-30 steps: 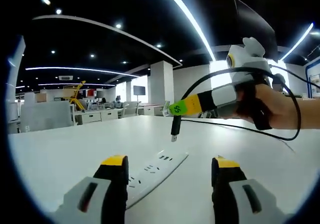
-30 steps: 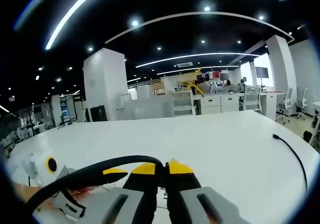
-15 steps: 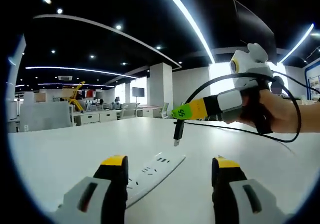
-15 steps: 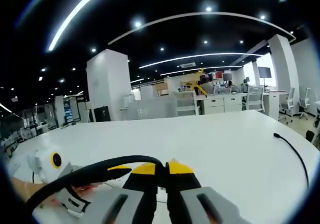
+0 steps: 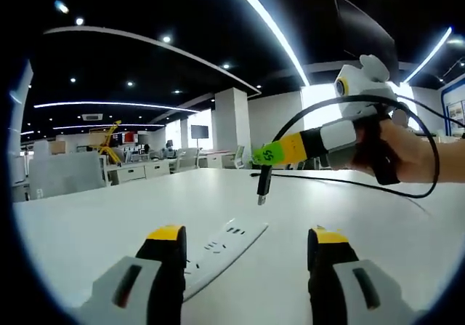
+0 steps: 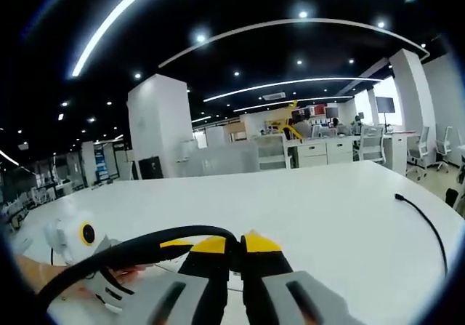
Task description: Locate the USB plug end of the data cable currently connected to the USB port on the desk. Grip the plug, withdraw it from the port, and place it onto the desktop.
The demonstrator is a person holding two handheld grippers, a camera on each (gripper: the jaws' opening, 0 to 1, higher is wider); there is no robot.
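In the left gripper view, my right gripper reaches in from the right, held by a hand. It is shut on the black USB plug, which hangs down with its metal tip in the air above the white desk. The black data cable loops back over that gripper. Below and to the left of the plug a white power strip lies flat on the desk. My left gripper stands open near the strip, with nothing between its jaws. In the right gripper view, my right gripper is shut, with the cable arching out to the left.
The cable's far end lies on the desk at the right, near the edge. A hand shows at lower left. Office desks and chairs stand beyond the table. A dark monitor rises behind the right gripper.
The right gripper has drifted a little to the right with the plug, which still hangs above the desk. My left gripper has stayed open and in place.
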